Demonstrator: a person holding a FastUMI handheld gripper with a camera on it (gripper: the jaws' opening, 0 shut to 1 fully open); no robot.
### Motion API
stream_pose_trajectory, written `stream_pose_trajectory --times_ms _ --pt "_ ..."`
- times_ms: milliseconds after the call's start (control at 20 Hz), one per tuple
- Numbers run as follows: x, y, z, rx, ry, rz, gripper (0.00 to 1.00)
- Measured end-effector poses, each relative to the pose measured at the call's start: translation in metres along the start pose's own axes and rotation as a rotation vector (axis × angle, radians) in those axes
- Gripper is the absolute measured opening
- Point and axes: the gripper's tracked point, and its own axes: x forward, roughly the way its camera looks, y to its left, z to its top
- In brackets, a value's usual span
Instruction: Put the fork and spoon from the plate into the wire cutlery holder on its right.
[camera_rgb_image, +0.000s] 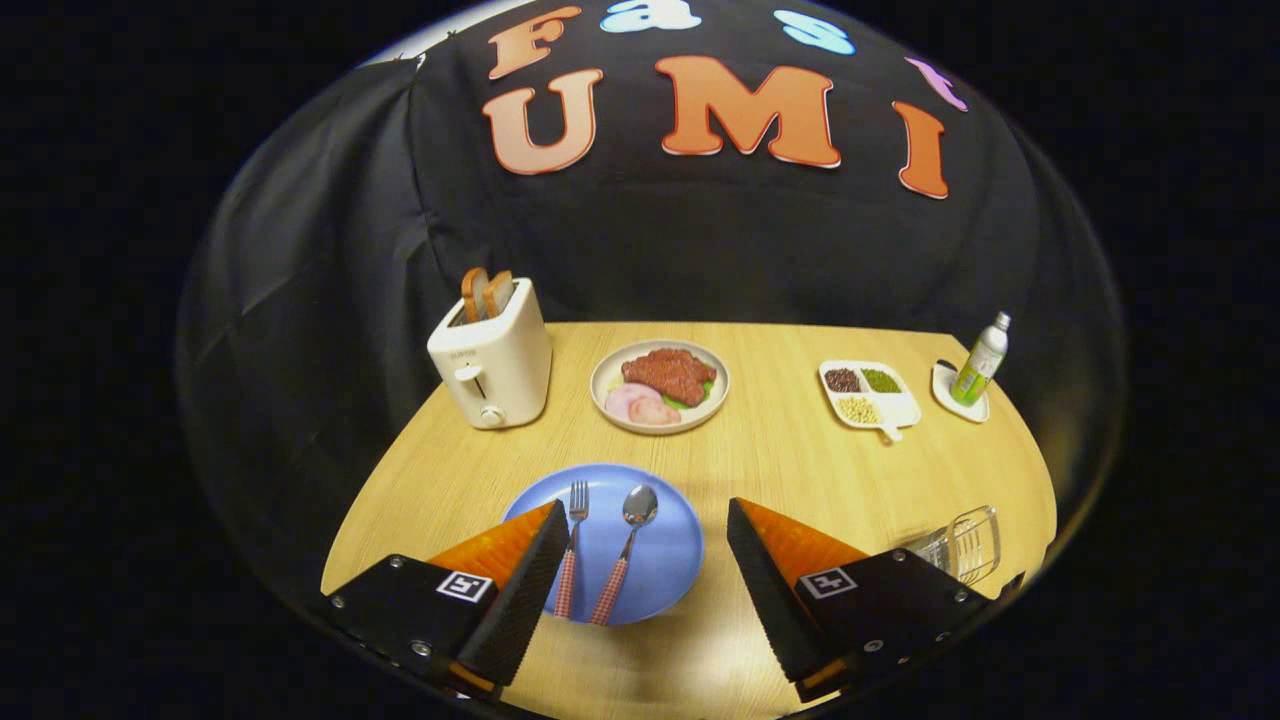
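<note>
The gripper (640, 545) hovers, jaws wide and empty, over the round blue plate (672, 560) near the tabletop's front edge. Checked-handled metal fork (572, 550) and spoon (626, 552) lie untouched; next, I judge, descend onto one handle (clear wire cutlery holder (962, 543) waits rightward).

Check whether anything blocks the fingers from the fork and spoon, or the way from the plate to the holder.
Nothing visible does. The gripper is open, the fork and spoon lying uncovered on the plate between its fingers. Bare table lies between plate and holder.
</note>
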Motion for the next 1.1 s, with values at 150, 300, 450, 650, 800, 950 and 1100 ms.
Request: stream_pose_trajectory --times_ms 150,300,450,650,800,950,1100 --pt "0.016 0.008 -0.022 -0.012 0.073 0.007 0.93" --pt "0.033 0.007 -0.044 -0.025 0.139 -0.016 0.85" --pt "0.047 0.009 -0.06 -0.026 0.187 -0.026 0.77" --pt "0.062 0.01 -0.079 -0.053 0.239 -0.041 0.62" --pt "0.07 0.014 -0.091 -0.057 0.273 -0.038 0.5" --pt "0.076 0.012 -0.099 -0.06 0.305 -0.052 0.37" --pt "0.081 0.009 -0.105 -0.051 0.327 -0.065 0.21"
